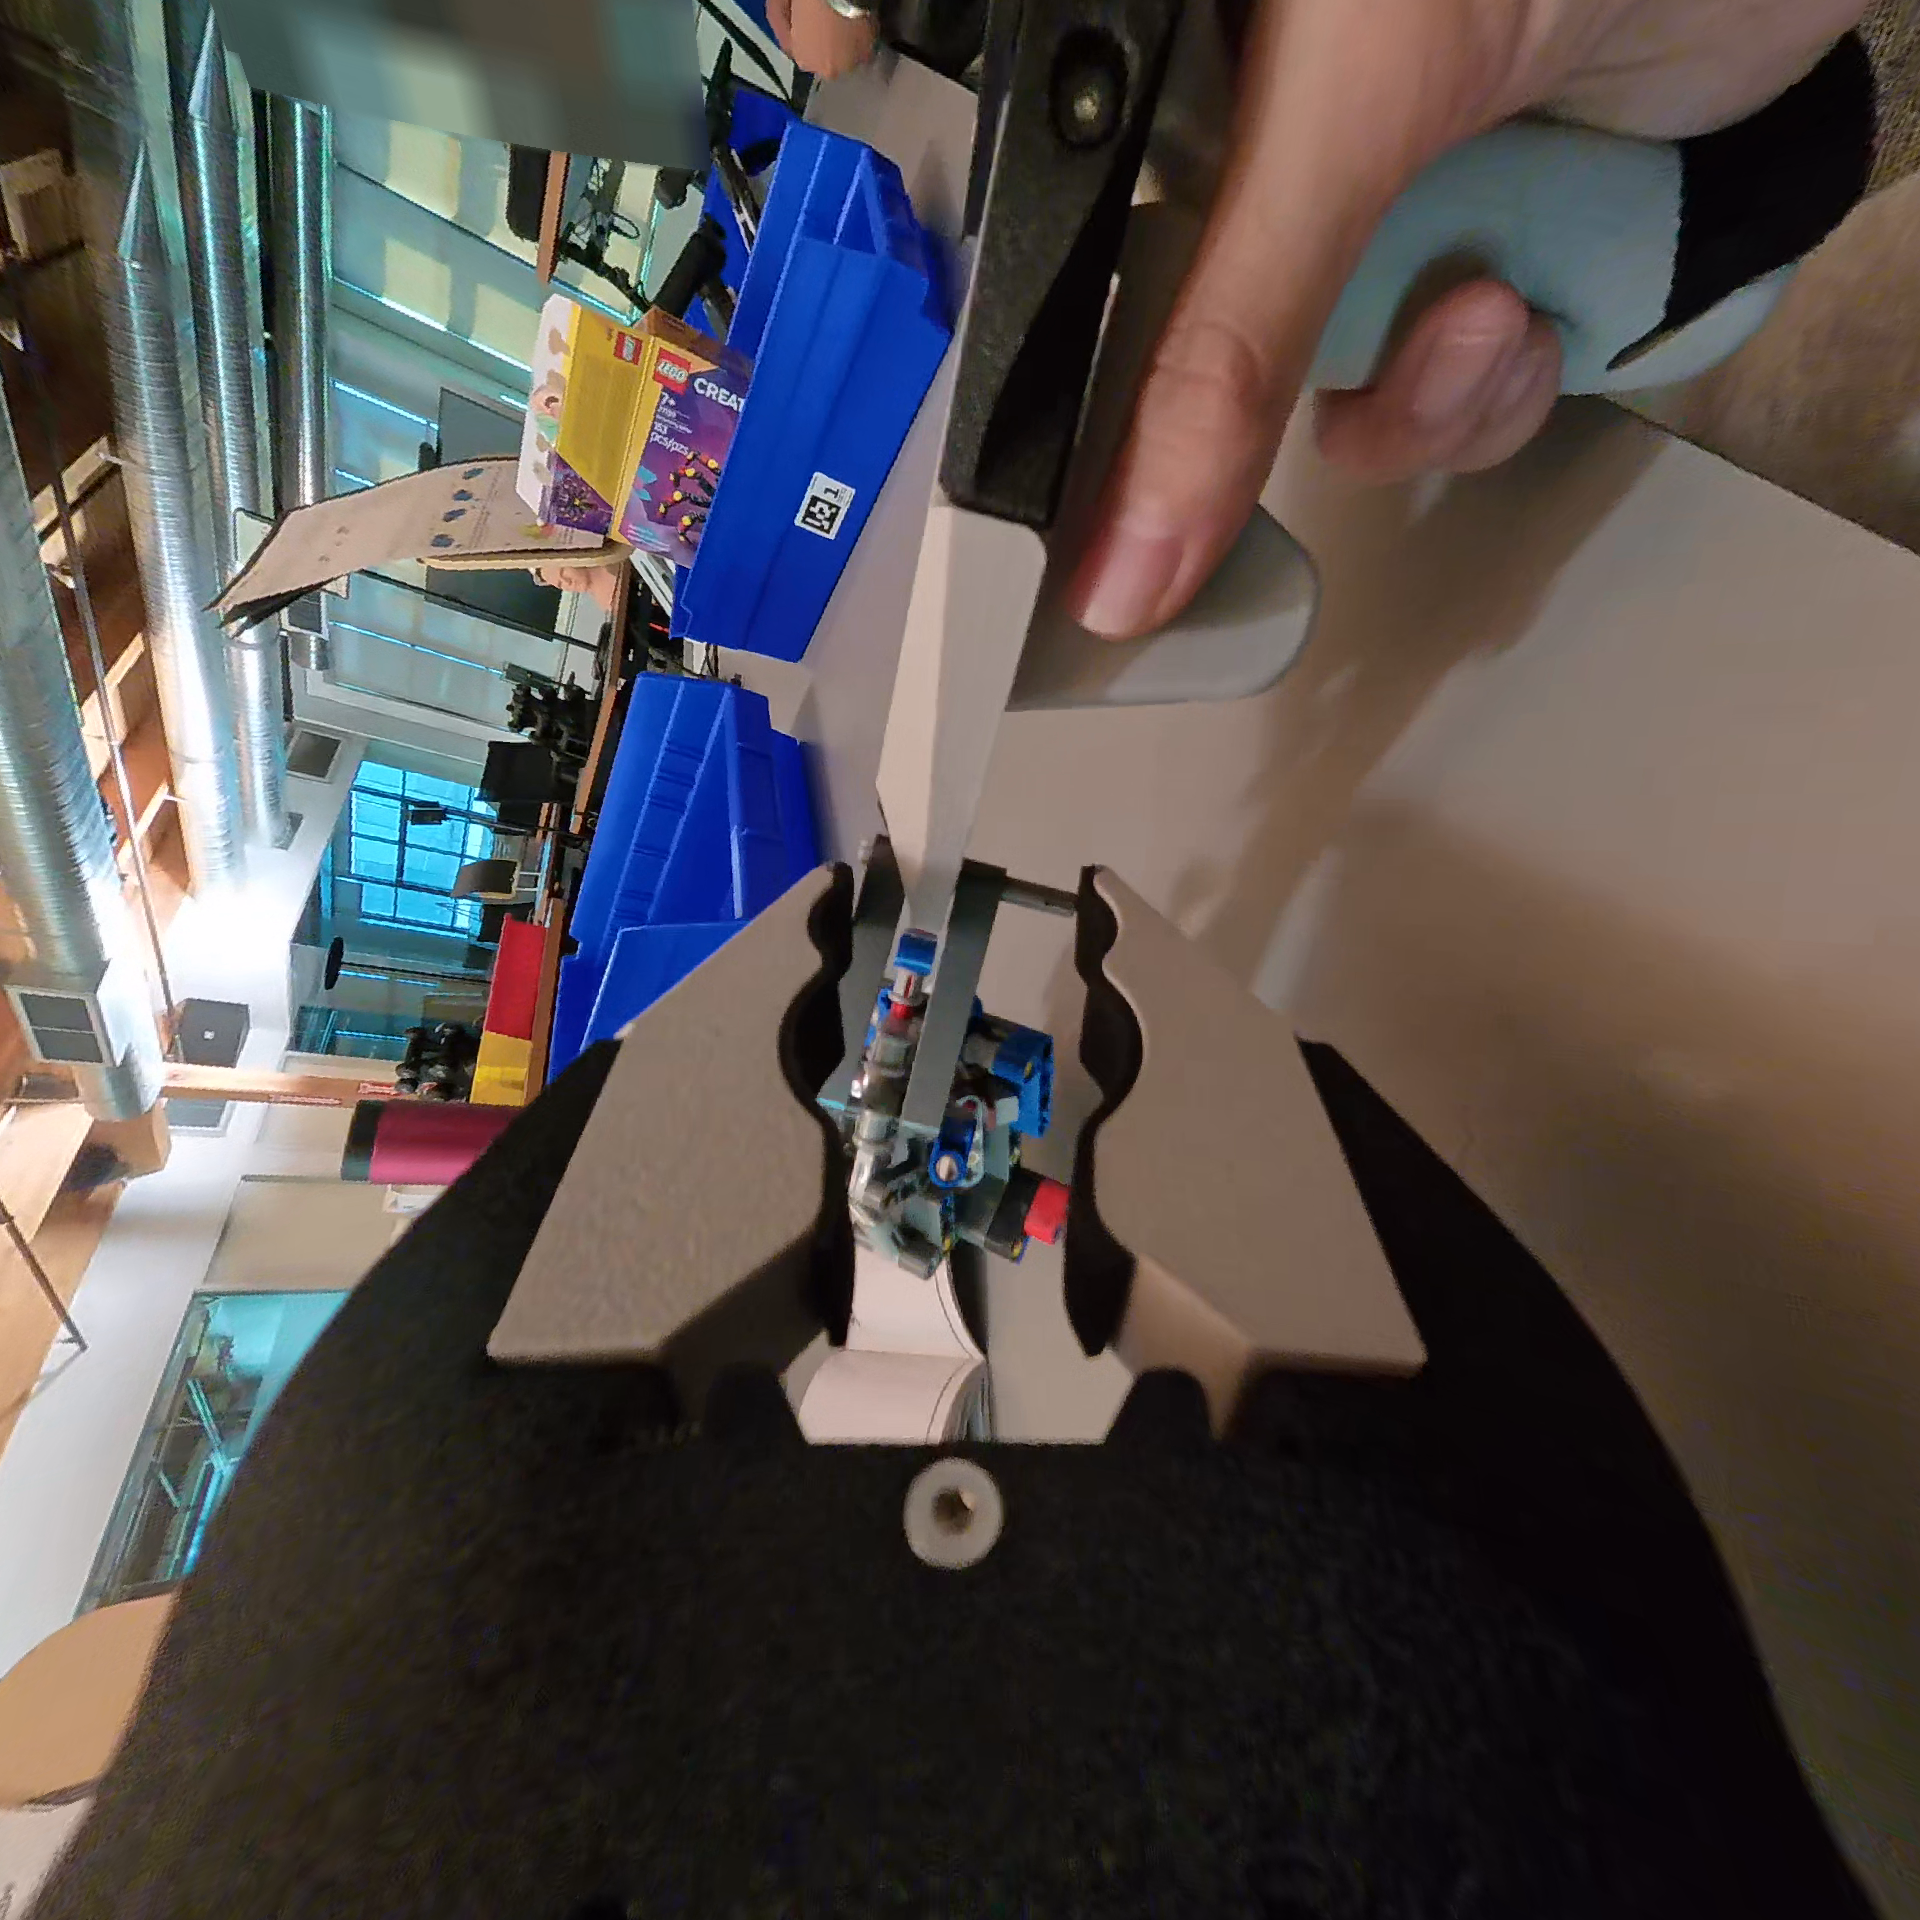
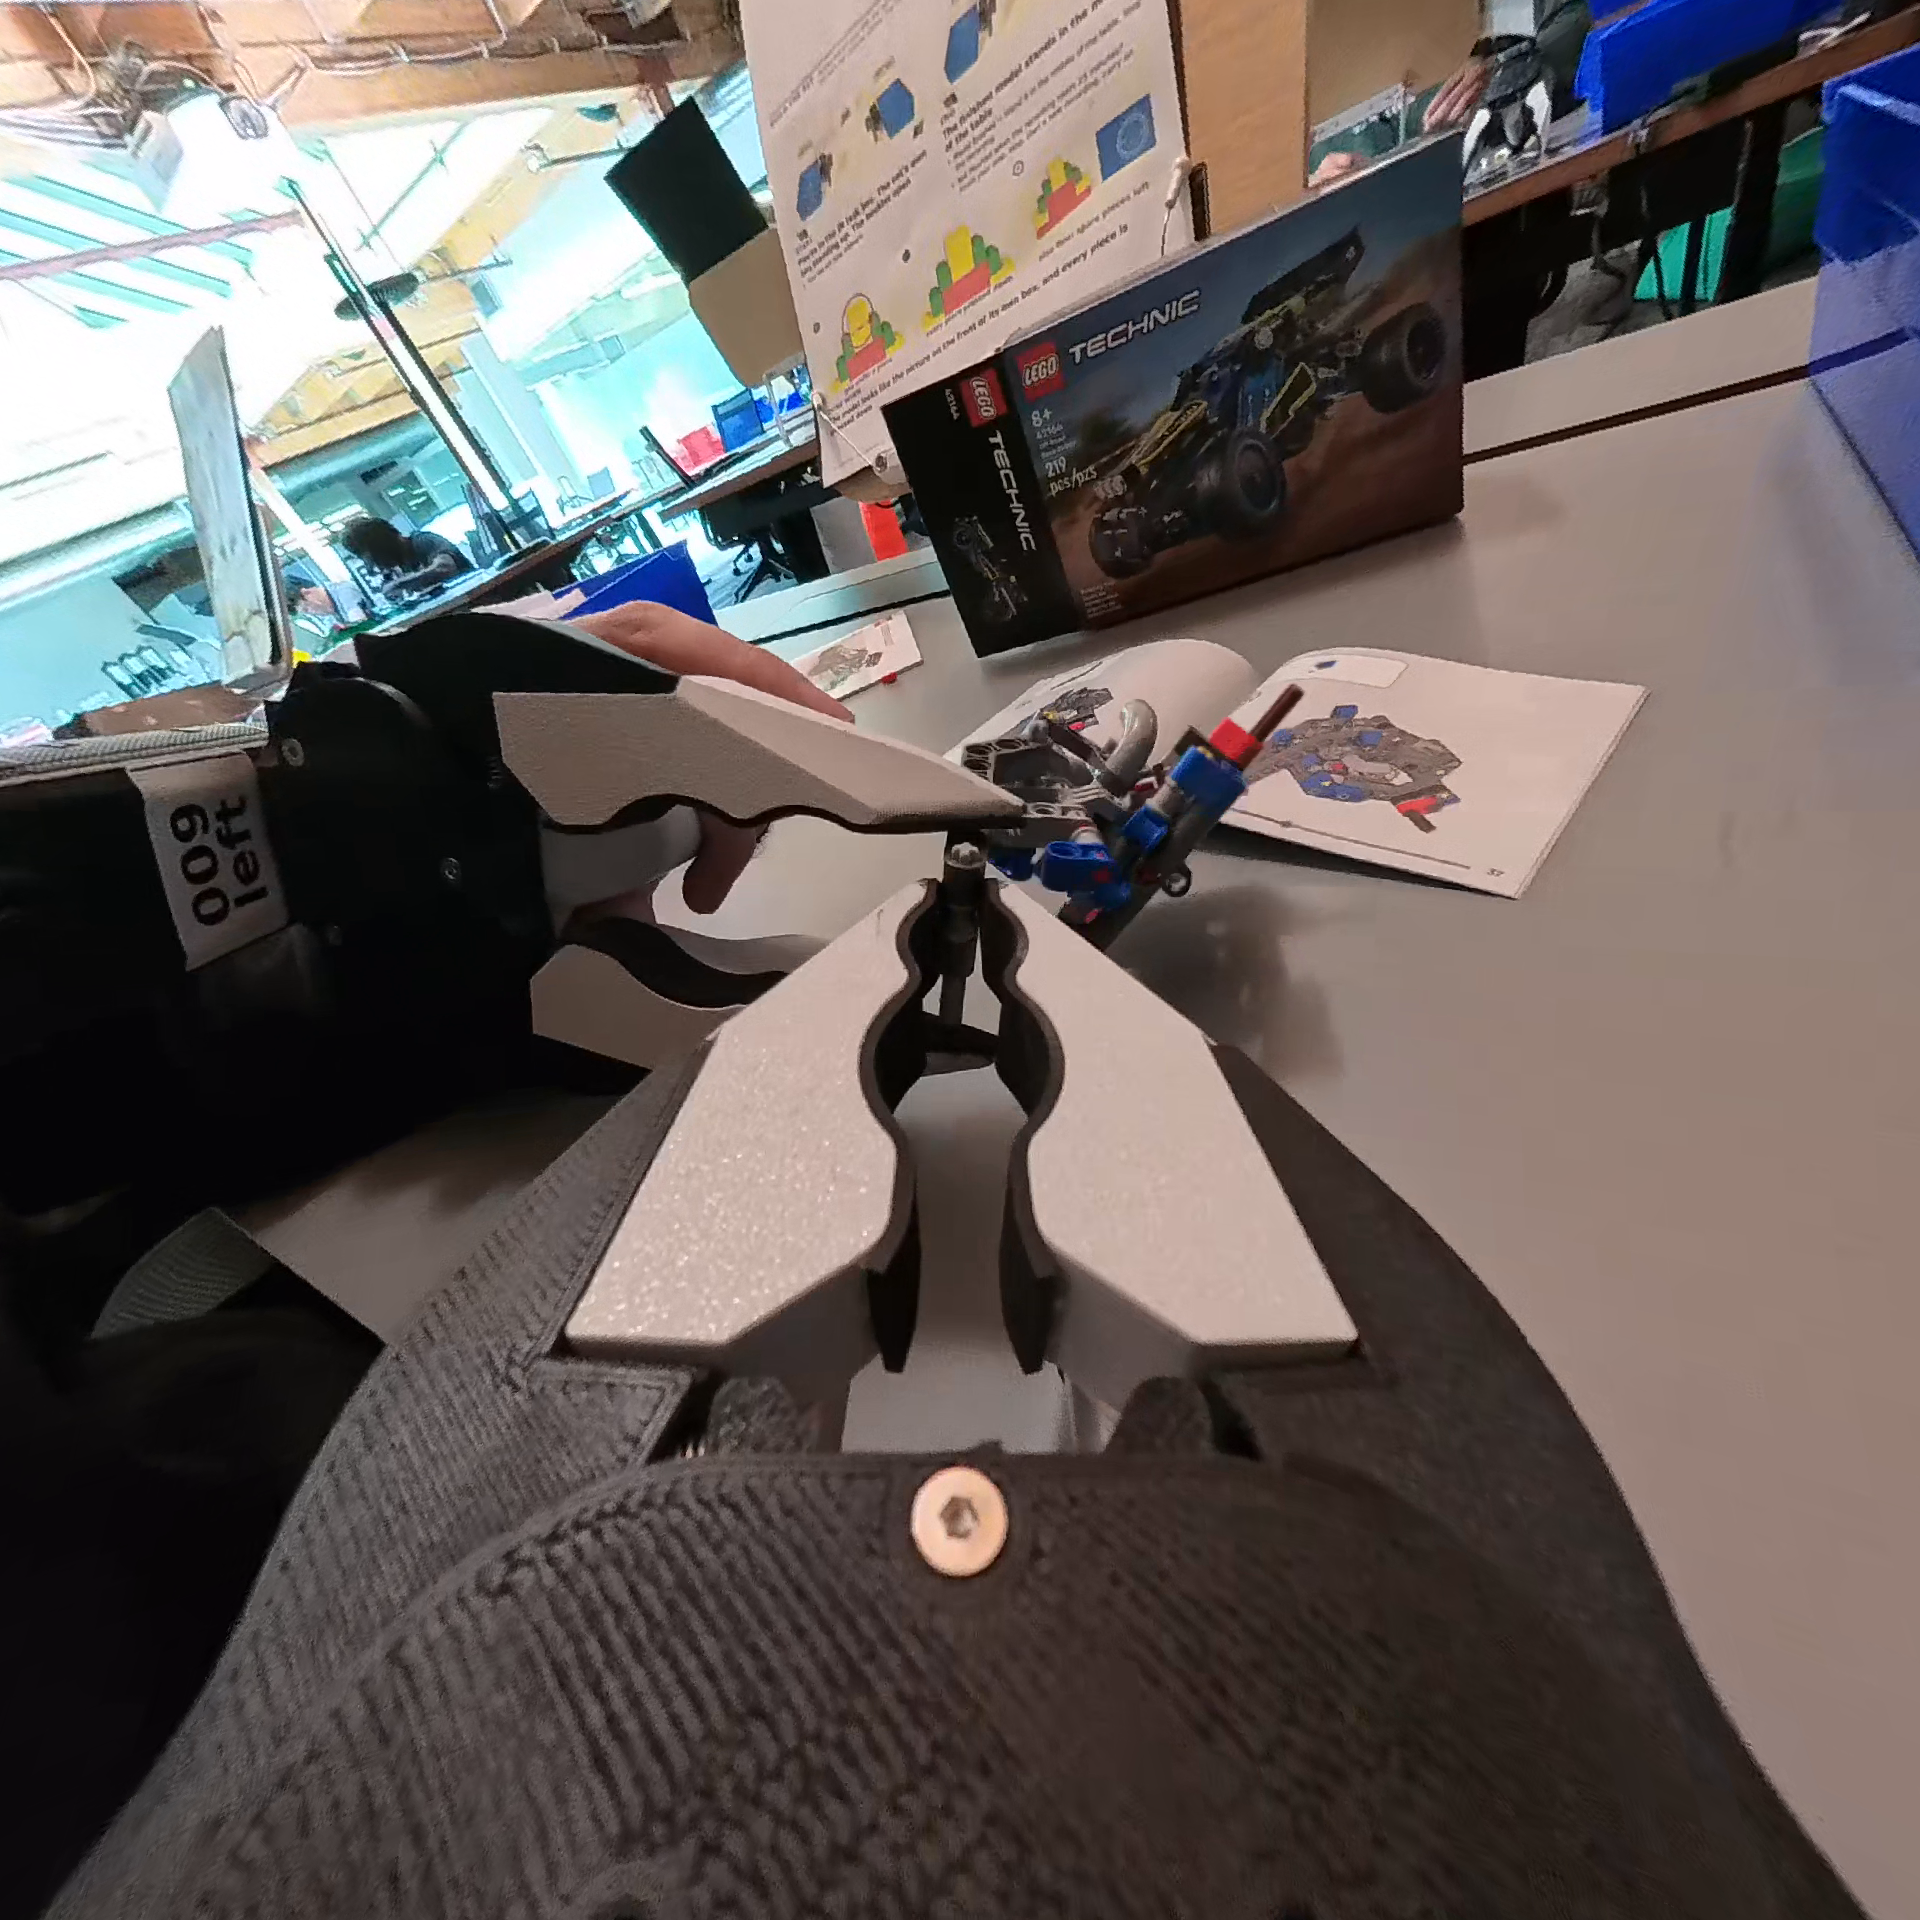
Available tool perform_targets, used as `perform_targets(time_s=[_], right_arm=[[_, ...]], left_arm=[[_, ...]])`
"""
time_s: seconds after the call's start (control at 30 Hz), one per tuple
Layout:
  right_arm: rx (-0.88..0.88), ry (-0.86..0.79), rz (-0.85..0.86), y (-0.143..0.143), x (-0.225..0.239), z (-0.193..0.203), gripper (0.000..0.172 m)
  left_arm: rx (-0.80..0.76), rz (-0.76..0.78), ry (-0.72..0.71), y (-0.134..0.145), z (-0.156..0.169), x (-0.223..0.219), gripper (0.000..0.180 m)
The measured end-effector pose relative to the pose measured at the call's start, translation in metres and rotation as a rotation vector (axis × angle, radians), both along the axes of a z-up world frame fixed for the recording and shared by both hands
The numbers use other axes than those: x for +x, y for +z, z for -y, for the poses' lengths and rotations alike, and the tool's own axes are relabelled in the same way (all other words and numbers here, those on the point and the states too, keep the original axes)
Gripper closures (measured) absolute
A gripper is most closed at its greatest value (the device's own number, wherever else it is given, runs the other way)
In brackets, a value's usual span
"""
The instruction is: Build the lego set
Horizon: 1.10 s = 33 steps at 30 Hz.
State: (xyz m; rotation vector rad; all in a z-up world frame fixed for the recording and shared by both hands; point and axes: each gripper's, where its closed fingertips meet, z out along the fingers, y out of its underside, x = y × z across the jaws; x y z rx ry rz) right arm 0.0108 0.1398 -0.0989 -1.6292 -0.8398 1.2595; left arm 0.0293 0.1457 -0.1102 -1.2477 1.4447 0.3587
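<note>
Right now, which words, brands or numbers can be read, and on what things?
I do not copy writing; it stands on:
Dark toy box: large, clear.
Yellow-purple toy box: clear.
White tag, at the left edge: clear.
Sticker, blue bin: small.
Instruction sheet, booklet: too small.

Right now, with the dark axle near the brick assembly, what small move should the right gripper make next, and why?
Probably ease the right gripper slightly forward, pushing the dark axle it pinches into the grey and blue brick assembly. The axle tip appears to sit just at the beam held by the left gripper, whose upper finger rests on it.
</note>
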Motion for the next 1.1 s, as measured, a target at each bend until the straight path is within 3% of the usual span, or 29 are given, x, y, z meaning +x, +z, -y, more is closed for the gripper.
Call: perform_targets(time_s=[0.53, 0.73, 1.1], right_arm=[[0.001, -0.012, 0.05, -0.005, -0.005, -0.002, 0.167], [-0.007, -0.001, 0.025, -0.001, -0.007, -0.002, 0.167], [0.003, -0.021, 0.029, -0.002, -0.01, -0.002, 0.168]], left_arm=[[0.079, -0.148, 0.04, -0.007, -0.008, -0.009, 0.142], [-0.014, -0.043, 0.019, -0.005, -0.002, -0.005, 0.136], [0.019, -0.036, 0.067, -0.004, -0.005, -0.009, 0.141]])
